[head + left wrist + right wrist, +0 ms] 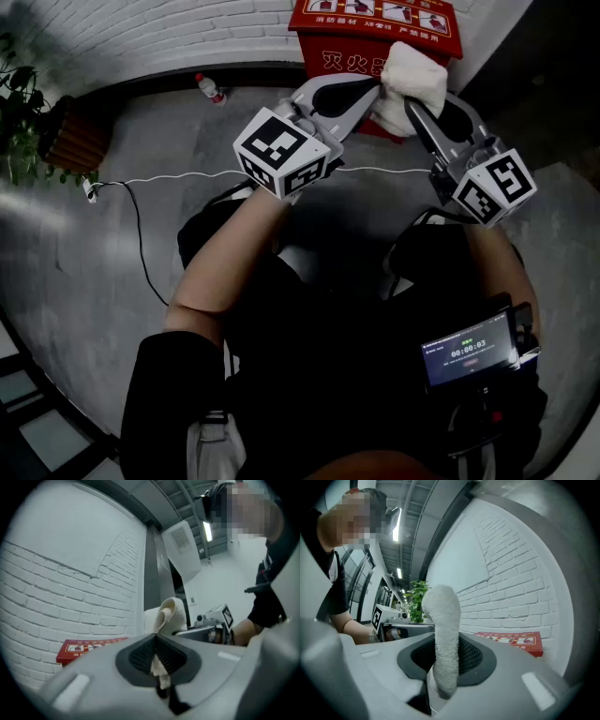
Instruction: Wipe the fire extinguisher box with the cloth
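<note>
Left gripper (371,91): jaws pressed together on one edge of the white cloth (411,79); in the left gripper view a small tuft of cloth (159,665) is seen pinched between the dark pads, with the rest bunched up just beyond the tips.

Far left of the head view: a potted plant (17,111) is seen by the white brick wall (141,28). A thin white cable (169,177) is laid across the grey floor (75,262). A small bottle (210,88) is lying near the foot of the wall.

Centre: the cloth is held up between both grippers, in front of the red fire extinguisher box (349,37), which is set on the floor against the wall. Whether cloth and box touch cannot be told.

Right gripper (413,105): jaws closed on the other side of the cloth; in the right gripper view a thick fold (444,634) is clamped upright between the pads, with the box (513,639) seen beyond, low against the brick.

Lower right: a small lit screen (467,350) is worn at the person's waist.
</note>
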The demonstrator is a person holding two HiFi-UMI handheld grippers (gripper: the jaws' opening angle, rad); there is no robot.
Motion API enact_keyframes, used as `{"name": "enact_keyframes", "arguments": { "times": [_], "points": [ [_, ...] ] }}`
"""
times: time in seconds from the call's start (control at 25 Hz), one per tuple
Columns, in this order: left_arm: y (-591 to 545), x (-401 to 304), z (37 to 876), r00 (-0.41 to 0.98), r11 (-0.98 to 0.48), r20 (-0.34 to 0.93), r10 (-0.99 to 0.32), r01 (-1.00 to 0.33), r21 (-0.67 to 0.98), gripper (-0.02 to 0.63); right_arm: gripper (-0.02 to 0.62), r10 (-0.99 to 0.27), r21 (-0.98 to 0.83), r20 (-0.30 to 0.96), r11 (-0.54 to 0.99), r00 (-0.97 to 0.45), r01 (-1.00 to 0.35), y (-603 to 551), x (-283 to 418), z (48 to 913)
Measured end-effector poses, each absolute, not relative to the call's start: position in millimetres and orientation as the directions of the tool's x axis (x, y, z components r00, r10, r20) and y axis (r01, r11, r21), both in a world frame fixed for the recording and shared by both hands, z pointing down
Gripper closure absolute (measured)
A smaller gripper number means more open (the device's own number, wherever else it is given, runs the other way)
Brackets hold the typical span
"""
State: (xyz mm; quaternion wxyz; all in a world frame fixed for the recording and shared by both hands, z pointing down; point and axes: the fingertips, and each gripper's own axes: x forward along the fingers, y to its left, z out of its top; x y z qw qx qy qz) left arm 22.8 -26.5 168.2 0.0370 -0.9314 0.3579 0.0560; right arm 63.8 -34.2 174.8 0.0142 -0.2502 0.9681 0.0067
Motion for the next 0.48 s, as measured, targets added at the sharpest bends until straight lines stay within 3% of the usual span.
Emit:
{"name": "enact_keyframes", "arguments": {
  "times": [0.48],
  "points": [
    [-122.9, -23.1, 175.8, 0.702, -0.699, -0.085, -0.707, -0.712, -0.058, 0.606, 0.495, -0.492, 0.031, 0.017, 0.87, -0.87, -0.491, -146.6, 16.5, 176.6]
  ]
}}
